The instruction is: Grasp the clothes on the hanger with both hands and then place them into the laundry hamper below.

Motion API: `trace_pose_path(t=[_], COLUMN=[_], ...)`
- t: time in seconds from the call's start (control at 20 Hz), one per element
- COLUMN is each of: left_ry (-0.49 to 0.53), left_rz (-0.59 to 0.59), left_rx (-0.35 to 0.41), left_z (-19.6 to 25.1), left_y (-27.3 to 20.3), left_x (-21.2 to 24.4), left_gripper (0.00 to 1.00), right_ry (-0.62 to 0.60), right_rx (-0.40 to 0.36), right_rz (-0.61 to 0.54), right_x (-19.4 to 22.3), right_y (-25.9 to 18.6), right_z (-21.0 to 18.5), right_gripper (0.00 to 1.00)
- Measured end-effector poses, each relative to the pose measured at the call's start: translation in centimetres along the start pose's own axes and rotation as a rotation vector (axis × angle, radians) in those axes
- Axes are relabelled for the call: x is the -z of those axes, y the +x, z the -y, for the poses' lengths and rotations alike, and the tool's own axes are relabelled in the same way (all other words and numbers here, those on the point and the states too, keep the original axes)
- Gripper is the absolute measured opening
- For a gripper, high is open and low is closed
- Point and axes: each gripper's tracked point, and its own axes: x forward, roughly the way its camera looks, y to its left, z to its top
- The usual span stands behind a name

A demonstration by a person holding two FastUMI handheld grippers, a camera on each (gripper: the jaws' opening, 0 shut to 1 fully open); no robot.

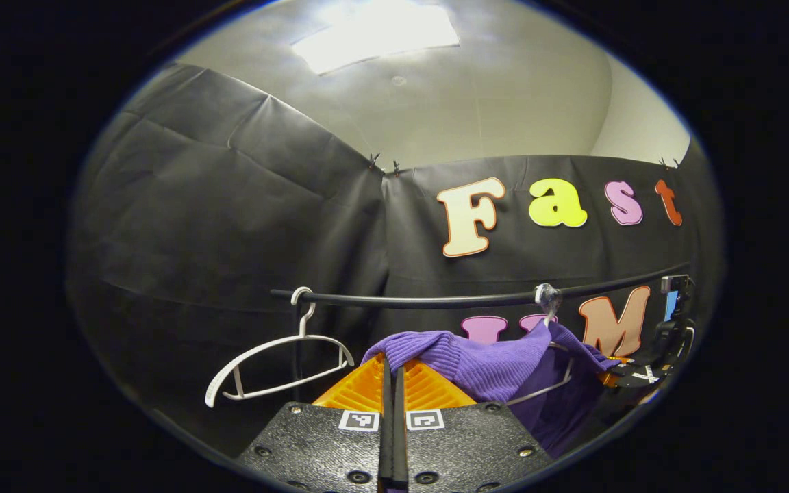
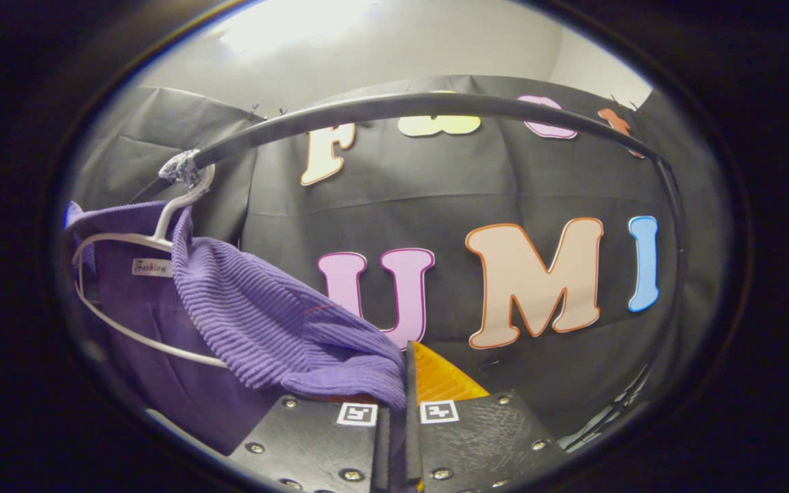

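- In the left gripper view the left gripper (image 1: 392,373) has its two fingers drawn together with a thin slit between them, and the purple sweater (image 1: 483,363) lies draped over their tips.
- The sweater's left shoulder edge seems nipped at the finger tips, but the cloth hides the contact, so I cannot tell for sure that both fingers press on it.
- The sweater hangs from a white hanger (image 1: 549,322) whose hook sits on the black rail (image 1: 435,299), toward the rail's right end.
- One arm of that hanger pokes out of the cloth on the right side.
- A second, bare white hanger (image 1: 278,363) hangs near the rail's left end, well apart from the sweater.
- At the right edge of this view the right gripper (image 1: 631,373) reaches the sweater's far side.
- In the right gripper view the right gripper (image 2: 401,394) is closed to a narrow slit, with a fold of the sweater (image 2: 278,322) bunched over its left finger and running into the gap.
- Whether both fingers clamp the fold is hidden by the cloth.
- Here the hanger (image 2: 161,226) hooks over the rail (image 2: 401,106) at its left end, and the sweater's neck label faces the camera.
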Motion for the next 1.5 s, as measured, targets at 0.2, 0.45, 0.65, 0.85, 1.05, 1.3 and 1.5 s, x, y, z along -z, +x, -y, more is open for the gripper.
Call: trace_pose_path(t=[0.2, 0.45, 0.65, 0.85, 1.05, 1.3, 1.5], left_ry=[-0.041, -0.048, -0.038, -0.022, 0.014, -0.007, -0.065], left_rz=[-0.002, 0.0, 0.004, 0.001, -0.004, 0.009, 0.002], left_rx=[-0.004, -0.01, -0.002, -0.002, 0.023, 0.055, 0.086], left_z=[-1.0, -2.5, -2.8, -3.5, -4.1, -4.4, -4.1], left_y=[1.2, 2.6, 3.6, 4.9, 5.9, 6.9, 6.9], left_x=[-0.1, -0.4, -0.2, 0.7, 2.2, 3.8, 5.5], left_gripper=[0.0, 0.0, 0.0, 0.0, 0.0, 0.02, 0.0], right_ry=[0.004, 0.011, 0.016, 0.016, 0.016, 0.008, -0.003], right_rx=[0.012, 0.026, 0.037, 0.038, 0.036, 0.033, 0.041], right_rz=[0.018, 0.051, 0.07, 0.084, 0.084, 0.079, 0.072], right_x=[-0.8, -1.9, -2.6, -3.1, -3.1, -3.2, -3.1], right_y=[0.8, 1.6, 2.3, 2.3, 2.4, 2.6, 3.3], right_z=[0.5, 0.8, 1.1, 1.2, 1.3, 1.5, 2.1], right_gripper=[0.09, 0.09, 0.09, 0.09, 0.09, 0.09, 0.09])
